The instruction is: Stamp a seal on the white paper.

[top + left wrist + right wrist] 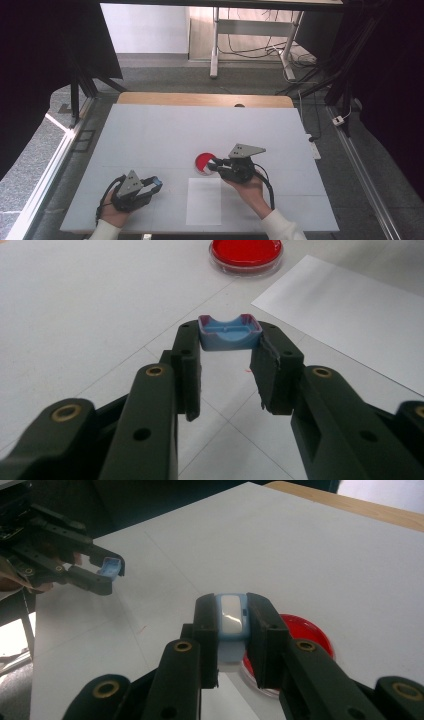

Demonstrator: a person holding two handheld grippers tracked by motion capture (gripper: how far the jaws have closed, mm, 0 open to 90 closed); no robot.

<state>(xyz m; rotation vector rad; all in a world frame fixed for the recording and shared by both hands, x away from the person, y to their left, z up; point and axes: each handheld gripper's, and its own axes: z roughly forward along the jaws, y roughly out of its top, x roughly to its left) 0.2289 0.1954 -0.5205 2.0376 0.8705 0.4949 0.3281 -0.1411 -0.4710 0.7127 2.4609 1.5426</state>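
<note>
White table (150, 135), red dish (201, 161) partly hidden, right gripper (214, 164)

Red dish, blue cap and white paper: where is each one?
red dish (246, 251), left gripper view, on its red middle.
blue cap (229, 333), left gripper view, on its hollow face between the jaws.
white paper (204, 202), high view, on the sheet's centre.

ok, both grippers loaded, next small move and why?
Probably lower the right gripper a little toward the red dish. Its jaws clamp a white-and-blue piece right over the dish, while the left gripper holds the blue cap aside.
</note>
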